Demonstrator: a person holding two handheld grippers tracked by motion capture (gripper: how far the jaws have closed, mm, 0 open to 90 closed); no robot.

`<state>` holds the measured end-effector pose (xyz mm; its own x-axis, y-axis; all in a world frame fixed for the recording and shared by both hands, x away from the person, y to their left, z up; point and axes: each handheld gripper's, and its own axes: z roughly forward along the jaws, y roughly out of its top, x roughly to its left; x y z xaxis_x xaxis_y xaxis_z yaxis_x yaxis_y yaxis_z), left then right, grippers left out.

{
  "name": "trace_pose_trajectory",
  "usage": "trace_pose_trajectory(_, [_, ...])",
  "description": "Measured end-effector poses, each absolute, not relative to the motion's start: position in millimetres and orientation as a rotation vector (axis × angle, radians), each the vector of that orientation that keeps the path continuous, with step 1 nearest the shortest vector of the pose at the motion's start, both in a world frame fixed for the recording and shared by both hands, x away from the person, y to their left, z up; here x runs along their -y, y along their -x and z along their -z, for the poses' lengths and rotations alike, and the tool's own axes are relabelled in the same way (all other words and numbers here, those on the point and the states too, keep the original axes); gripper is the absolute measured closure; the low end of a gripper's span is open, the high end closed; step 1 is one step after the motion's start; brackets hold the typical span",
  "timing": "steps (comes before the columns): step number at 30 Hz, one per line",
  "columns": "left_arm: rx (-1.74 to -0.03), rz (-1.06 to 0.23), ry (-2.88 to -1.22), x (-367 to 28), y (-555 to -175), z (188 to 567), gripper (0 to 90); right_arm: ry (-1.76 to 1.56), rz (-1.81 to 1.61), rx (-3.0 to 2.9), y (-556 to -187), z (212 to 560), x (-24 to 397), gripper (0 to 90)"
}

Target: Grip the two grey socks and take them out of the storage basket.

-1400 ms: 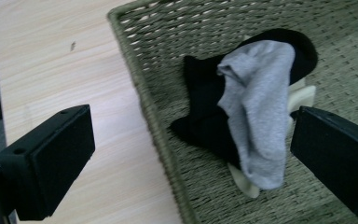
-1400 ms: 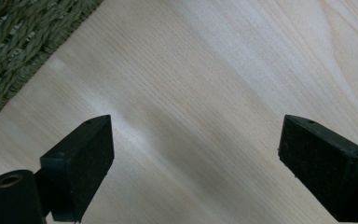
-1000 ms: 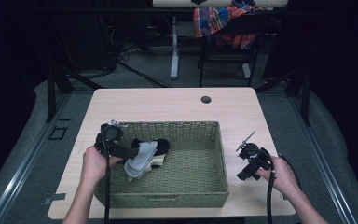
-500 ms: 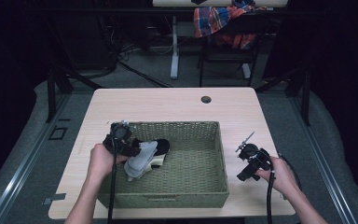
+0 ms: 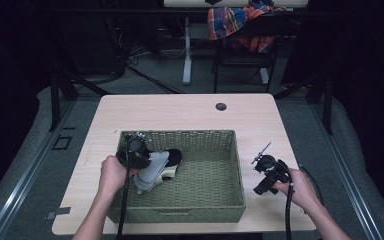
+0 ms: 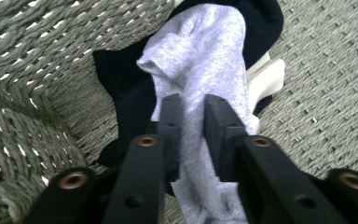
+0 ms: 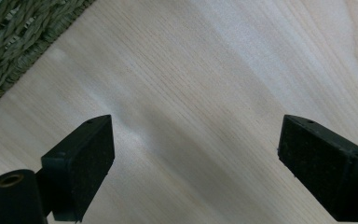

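grey sock [image 6: 200, 60] lying in the left part of the woven basket [image 5: 210, 205], on top of a black sock [image 6: 121, 79] and a cream sock [image 6: 268, 77], long axis running away from the left gripper [image 6: 191, 116] toward the middle of the basket, far end resting on the black one. near end pinched between the left gripper's jaws, just closed together on the fabric. right gripper [image 5: 258, 189] held over the bare table [image 5: 180, 112] just right of the basket, jaws wide apart with nothing between them.
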<state>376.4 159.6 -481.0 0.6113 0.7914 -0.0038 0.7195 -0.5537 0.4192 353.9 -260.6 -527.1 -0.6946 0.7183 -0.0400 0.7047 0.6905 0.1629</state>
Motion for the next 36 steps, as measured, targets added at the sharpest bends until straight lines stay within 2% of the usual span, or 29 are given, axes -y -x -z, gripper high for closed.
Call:
trace_pose_trajectory(4, [-1.189,-0.267,-2.453,-159,-374,478,85.6,-1.173,-0.203,-2.797,-354,527,261,10.4])
trace_pose_trajectory(14, [-1.179,-0.305,-2.376,-167,-370,462,85.7,-1.171,-0.207,-2.795,-354,526,262,10.4])
trace_pose_trajectory(36, [-1.157,-0.317,-2.335,-177,-362,444,85.6,-1.162,-0.197,-2.795,-355,525,262,10.4])
